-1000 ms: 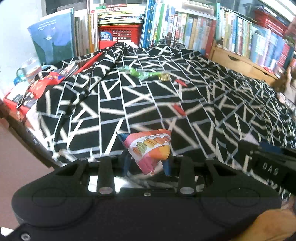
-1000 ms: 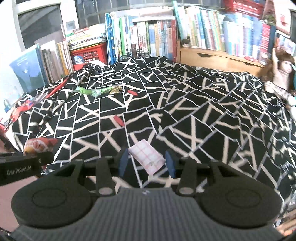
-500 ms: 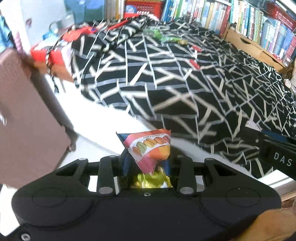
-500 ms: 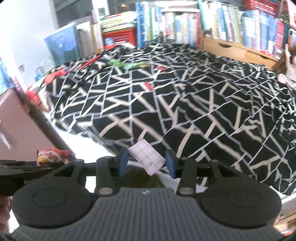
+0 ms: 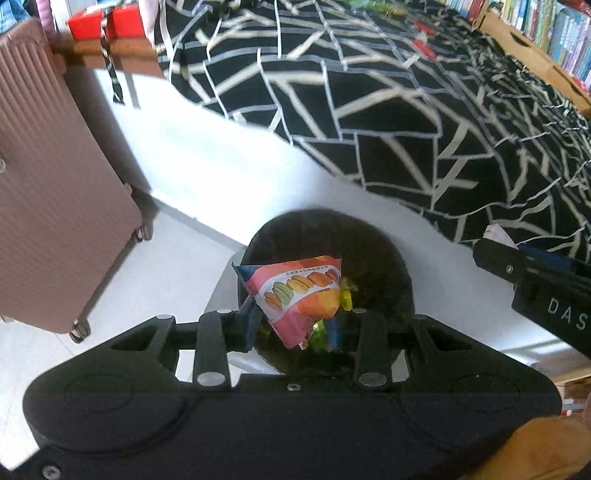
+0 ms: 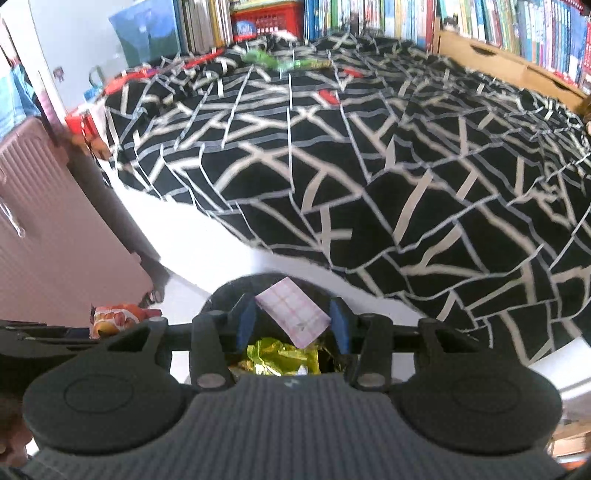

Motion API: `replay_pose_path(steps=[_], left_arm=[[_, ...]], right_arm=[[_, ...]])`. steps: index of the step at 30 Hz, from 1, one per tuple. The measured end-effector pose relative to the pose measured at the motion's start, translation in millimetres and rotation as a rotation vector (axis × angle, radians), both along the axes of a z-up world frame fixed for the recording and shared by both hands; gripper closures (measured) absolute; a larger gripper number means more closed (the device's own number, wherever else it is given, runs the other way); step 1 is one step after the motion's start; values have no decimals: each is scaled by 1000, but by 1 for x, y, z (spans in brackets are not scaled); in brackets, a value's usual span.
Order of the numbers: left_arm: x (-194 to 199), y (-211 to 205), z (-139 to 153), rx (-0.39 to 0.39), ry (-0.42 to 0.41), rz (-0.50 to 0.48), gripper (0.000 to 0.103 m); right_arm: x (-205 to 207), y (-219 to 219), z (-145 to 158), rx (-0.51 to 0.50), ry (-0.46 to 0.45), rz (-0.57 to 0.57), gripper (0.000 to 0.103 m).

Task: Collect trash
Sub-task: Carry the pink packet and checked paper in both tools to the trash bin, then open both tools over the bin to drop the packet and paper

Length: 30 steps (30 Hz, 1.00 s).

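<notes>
Two pieces of trash are held over a black waste bin (image 5: 388,258) at the foot of a bed, at what appears to be the drop-off step of the collection. A macaron snack wrapper (image 5: 299,295) is clamped in the left gripper (image 5: 291,325), directly above the bin's dark mouth. A pink-checked slip of paper (image 6: 293,317) is pinched at a slant in the right gripper (image 6: 293,326), also above the bin, where crumpled yellow-green foil (image 6: 280,360) is already seen lying inside.

The next move, by this reading, calls for both grips to be loosened while the pieces hang inside the rim, so that nothing is lost onto the white floor (image 5: 166,266) beside the bin. Both items are light and flat and could be expected to flutter or cling to a pad, so a low release would be safer.

More trash is left on the bed beyond the bin: green wrappers (image 6: 266,59) and small red pieces (image 6: 328,96) are scattered far across the black quilt with its white line pattern (image 6: 369,166), so the task is judged to be well short of finished.

To the left of the bin a pink ribbed suitcase (image 5: 48,184) is stood on its wheels. Behind the bed, crowded bookshelves (image 6: 480,22) and a red crate (image 6: 266,22) are lined against the wall, with a wooden drawer unit (image 6: 498,70) along the bed's right side.
</notes>
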<state>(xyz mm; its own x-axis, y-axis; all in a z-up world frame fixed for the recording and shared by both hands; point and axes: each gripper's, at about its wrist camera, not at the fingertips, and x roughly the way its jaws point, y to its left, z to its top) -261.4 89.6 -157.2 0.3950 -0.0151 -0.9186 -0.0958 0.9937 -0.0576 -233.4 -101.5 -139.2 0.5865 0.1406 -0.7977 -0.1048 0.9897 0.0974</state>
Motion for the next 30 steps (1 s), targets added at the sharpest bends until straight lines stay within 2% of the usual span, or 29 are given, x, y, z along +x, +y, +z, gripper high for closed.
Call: replay_pose_path(steps=[12,30], left_arm=[[22,9,-64,-19,77,7,69],[44,10,-139,-48,146,29,65]], right_arm=[[14,10,-59,-12,85,7,54],[42,14,-122,-18,157,3,52]])
